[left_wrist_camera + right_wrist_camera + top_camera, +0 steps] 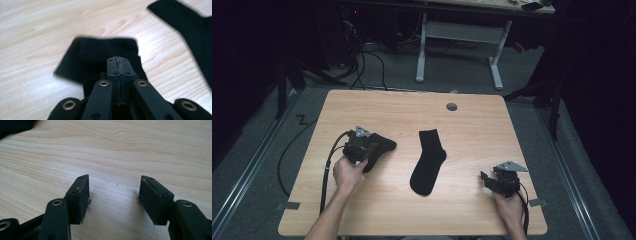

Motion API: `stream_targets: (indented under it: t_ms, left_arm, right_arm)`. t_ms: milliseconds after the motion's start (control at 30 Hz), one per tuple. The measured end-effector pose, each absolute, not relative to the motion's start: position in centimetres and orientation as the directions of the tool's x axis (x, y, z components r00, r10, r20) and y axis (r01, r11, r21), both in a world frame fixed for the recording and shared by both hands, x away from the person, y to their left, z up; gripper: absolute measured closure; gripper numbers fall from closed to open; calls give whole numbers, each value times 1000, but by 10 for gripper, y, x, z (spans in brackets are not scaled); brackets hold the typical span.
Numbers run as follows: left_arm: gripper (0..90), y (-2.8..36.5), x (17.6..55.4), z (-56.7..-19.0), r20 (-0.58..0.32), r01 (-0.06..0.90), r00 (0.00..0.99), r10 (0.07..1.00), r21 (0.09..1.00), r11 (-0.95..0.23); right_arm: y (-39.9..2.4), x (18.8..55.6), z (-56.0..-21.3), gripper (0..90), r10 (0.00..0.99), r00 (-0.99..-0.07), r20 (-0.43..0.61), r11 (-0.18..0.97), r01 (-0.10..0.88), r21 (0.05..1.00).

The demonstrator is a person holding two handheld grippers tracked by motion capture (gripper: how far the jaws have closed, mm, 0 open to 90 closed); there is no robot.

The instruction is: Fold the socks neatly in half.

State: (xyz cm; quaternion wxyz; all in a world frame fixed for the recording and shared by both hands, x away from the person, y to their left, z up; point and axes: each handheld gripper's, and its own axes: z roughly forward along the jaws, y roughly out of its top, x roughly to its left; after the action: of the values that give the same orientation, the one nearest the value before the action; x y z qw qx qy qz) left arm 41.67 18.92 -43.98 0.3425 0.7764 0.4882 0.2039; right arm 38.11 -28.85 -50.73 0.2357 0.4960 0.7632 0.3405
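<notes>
Currently left gripper (117, 65) clamped on crumpled black fabric sock (100, 53) at table's left, likely for lifting. Flat black sock (428, 161) mid light wooden table (482, 125). Right gripper (113, 195) agape, empty, parked near right edge.

From my remote station, the high view shows the table (377, 205) evenly lit from above while the surrounding floor and room fall off into near black. Shadows under the grippers are short and soft. The picture is soft overall (low resolution, fine detail lost). In the left gripper view the sock (105, 52) has smeared, blurred edges, and a bright glare patch washes out the wood grain beside it. The right gripper view is sharper, with a mild sheen on the wood between the jaws.
</notes>
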Motion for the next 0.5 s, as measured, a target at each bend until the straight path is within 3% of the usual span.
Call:
stream_targets:
  t_ms: [500]
  left_arm:
    - [892,162,421,-386,-76,542,505,860,803,-248]
  right_arm:
    - [-289,381,-507,415,916,-400,-22,278,595,754]
